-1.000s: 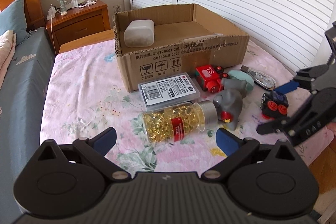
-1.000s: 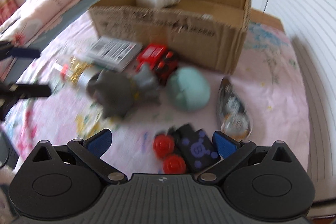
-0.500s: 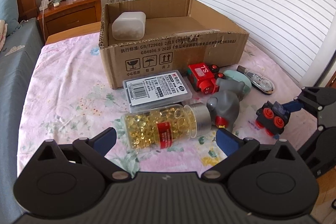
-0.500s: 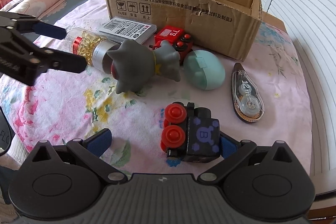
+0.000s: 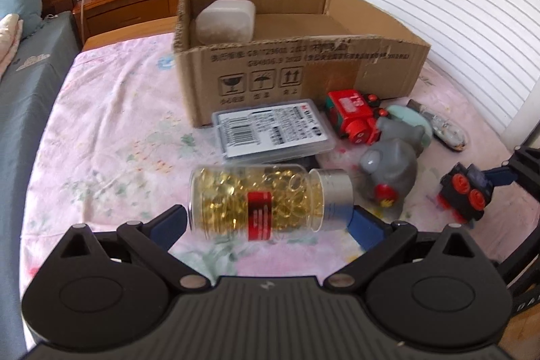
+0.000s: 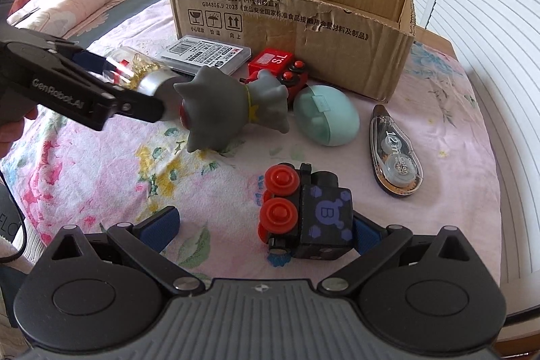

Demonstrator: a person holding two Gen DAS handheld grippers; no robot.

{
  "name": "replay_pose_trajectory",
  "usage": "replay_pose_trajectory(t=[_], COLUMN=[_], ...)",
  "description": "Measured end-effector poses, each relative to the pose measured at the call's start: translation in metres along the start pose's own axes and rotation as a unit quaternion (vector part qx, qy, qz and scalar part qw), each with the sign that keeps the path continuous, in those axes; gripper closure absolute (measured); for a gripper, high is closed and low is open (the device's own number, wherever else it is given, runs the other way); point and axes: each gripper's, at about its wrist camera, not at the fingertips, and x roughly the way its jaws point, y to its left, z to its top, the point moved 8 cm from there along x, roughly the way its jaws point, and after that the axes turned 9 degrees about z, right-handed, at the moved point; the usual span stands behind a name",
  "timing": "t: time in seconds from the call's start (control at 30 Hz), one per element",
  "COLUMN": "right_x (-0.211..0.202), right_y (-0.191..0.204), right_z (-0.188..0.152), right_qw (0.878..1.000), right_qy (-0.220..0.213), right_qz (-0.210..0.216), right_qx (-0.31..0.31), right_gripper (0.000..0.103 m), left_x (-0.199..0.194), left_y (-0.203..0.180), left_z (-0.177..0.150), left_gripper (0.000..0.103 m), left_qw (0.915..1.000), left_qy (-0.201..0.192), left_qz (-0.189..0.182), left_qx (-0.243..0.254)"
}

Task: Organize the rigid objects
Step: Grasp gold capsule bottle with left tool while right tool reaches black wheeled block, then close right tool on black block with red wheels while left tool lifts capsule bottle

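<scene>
Two grippers work low over the pink floral bedspread [image 6: 101, 177]. Nearest, the right gripper [image 6: 261, 226] has its fingers spread wide, the black toy train [image 6: 308, 215] with red wheels lying between them, against the right pad. The left gripper [image 5: 268, 221] likewise stands open around a clear bottle [image 5: 266, 201] of golden capsules, lying on its side, silver cap to the right. Beyond lie a grey toy [image 6: 233, 103], a mint egg-shaped case [image 6: 325, 115], a tape dispenser [image 6: 395, 157], then the open cardboard box [image 6: 303, 22] holding a white container [image 5: 226, 21]; bare cloth spreads left of it.
</scene>
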Motion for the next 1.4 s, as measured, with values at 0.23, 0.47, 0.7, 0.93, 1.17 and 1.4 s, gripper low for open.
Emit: replay_pose_trajectory(t=[0.23,0.47,0.7,0.93,1.17,1.4], right_x=[-0.001,-0.002,-0.002,-0.002,-0.004,-0.007], right_y=[0.000,0.000,0.000,-0.001,-0.011,-0.015], right_z=[-0.002,-0.002,-0.003,-0.002,-0.001,0.001], right_qw=[1.000,1.000,1.000,1.000,1.000,1.000], right_qy=[-0.013,-0.017,-0.025,-0.014,0.011,0.001], right_qz=[0.000,0.000,0.001,0.010,-0.001,-0.013], right_qx=[-0.002,-0.003,-0.006,-0.017,-0.008,0.003], right_gripper=[0.000,0.000,0.000,0.000,0.000,0.010], left_x=[0.002,0.018,0.015,0.012,0.006,-0.002], left_y=[0.013,0.007,0.005,0.005,0.005,0.005], left_z=[-0.004,0.002,0.003,0.003,0.004,0.007], left_gripper=[0.002,0.002,0.008,0.009,0.008,0.008], left_qw=[0.9999,0.9996,0.9989,0.9982,0.9970,0.9971], left_qy=[-0.010,-0.017,-0.031,-0.035,-0.043,-0.045], left_qz=[0.007,0.021,0.036,0.049,0.063,0.061], left_qx=[0.007,0.012,0.005,0.006,0.007,0.006])
